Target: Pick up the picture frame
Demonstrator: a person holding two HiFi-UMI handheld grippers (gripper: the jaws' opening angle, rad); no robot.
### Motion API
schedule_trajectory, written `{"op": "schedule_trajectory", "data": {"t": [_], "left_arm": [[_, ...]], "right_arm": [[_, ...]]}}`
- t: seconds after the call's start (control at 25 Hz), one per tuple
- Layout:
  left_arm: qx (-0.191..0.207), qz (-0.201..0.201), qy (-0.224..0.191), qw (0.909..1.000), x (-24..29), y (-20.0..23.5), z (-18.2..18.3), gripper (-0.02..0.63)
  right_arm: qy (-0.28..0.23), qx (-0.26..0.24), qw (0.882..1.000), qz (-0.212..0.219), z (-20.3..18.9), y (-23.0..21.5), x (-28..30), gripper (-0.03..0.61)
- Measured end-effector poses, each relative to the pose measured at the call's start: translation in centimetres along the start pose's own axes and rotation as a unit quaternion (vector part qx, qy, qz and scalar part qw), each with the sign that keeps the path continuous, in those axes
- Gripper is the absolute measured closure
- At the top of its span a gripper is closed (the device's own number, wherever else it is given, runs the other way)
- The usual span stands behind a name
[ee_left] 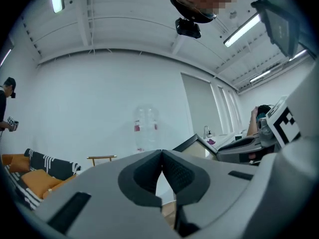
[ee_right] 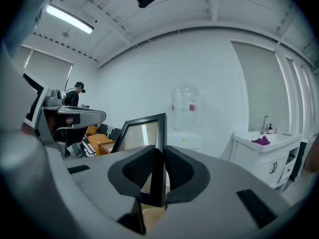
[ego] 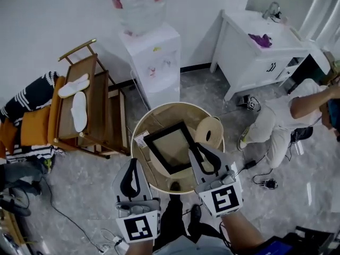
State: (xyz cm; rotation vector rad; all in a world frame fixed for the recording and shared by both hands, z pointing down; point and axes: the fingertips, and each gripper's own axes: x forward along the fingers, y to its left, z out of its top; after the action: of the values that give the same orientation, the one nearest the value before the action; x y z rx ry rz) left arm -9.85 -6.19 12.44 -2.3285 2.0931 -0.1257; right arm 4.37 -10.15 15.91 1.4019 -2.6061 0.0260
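The jaws of the right gripper (ee_right: 159,153) are closed on one side edge of the black picture frame (ee_right: 141,135). That edge is pinched between the two dark pads, while the rest of the frame stands out to the left of and beyond the jaws, its glass seen at a slant. The jaws of the left gripper (ee_left: 162,154) are shut tip to tip, with nothing between them, and this gripper is held just left of the right one, apart from the frame. Under both pairs of jaws, a round wooden table (ego: 139,126) with a raised rim is seen from above, and the gripped frame is seen over its middle. A pale roll (ego: 208,132) lies on the table just beyond the right jaws and slightly to their right. Left of the left jaws, a wooden folding chair (ego: 101,110) is found, with white insoles (ego: 77,97) laid on it. Straight ahead of the jaws, against the wall, a white water dispenser (ego: 154,62) is set, topped by a clear bottle (ego: 137,4). Far to the right, a white sink cabinet (ego: 255,57) is placed with a purple cloth (ego: 260,39) on its top. A person (ego: 276,126) is seated low beside it. Striped and orange cushions (ego: 32,110) are seen furthest left.
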Motion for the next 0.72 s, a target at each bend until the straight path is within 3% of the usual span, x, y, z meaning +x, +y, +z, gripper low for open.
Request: {"op": "schedule_trajectory", "data": {"t": [0.24, 0.44, 0.72], "left_arm": [[0.033, 0.005, -0.059, 0.9977, -3.8, -1.4, 6.9, 0.598], [0.033, 0.015, -0.103, 0.9941, -6.7, -2.6, 12.3, 0.599], [0.055, 0.023, -0.153, 0.9864, -8.9, -3.1, 17.9, 0.598]], "right_arm": [[-0.063, -0.024, 0.998, -0.004, 7.6, 0.2, -4.8, 0.497], [-0.113, -0.046, 0.992, -0.002, 13.6, 0.5, -8.4, 0.497], [-0.158, -0.066, 0.985, -0.009, 18.5, 0.8, -11.8, 0.497]]}}
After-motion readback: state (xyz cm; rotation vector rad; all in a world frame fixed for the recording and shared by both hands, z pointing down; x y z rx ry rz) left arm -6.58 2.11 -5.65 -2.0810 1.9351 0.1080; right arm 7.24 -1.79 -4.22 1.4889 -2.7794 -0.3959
